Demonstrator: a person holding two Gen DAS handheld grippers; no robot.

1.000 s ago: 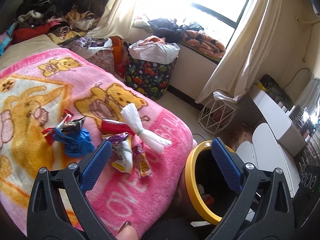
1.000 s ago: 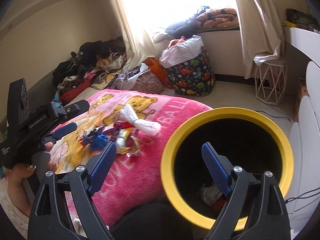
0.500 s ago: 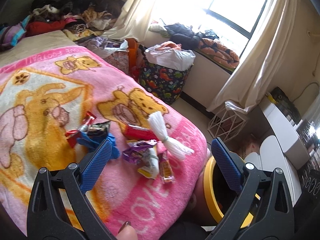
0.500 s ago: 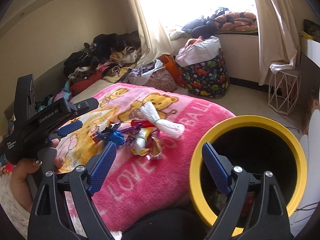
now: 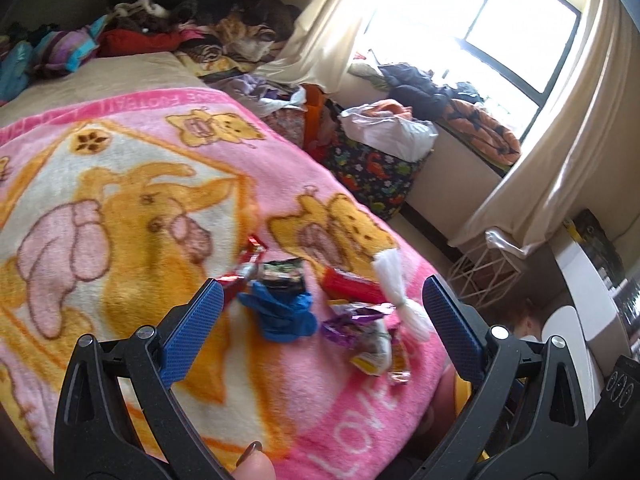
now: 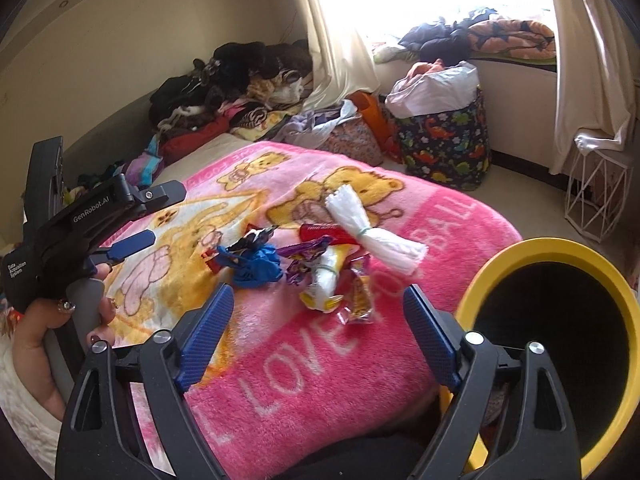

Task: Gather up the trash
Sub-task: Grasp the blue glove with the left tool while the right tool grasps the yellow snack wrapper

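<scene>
A small heap of trash lies on the pink bear blanket [image 5: 120,208]: a crumpled blue glove [image 5: 282,312], a red wrapper [image 5: 350,285], a white tied plastic bundle [image 5: 394,288], a purple and yellow snack packet [image 5: 364,338] and a dark wrapper [image 5: 282,274]. My left gripper [image 5: 320,300] is open and empty just short of the glove. My right gripper [image 6: 318,310] is open and empty above the blanket's near edge, short of the packets [image 6: 326,276]. A black bin with a yellow rim [image 6: 560,320] stands at the right of the bed.
Piled clothes [image 6: 240,80] lie at the bed's far end. A dinosaur-print laundry bag [image 6: 444,148] and a white wire stool [image 6: 596,192] stand on the floor below the window. The left gripper's body [image 6: 80,224] shows at the right wrist view's left.
Both grippers swung left, away from the yellow bin and toward the trash heap on the blanket. The bin slid to the right edge of the views. Both stayed open.
</scene>
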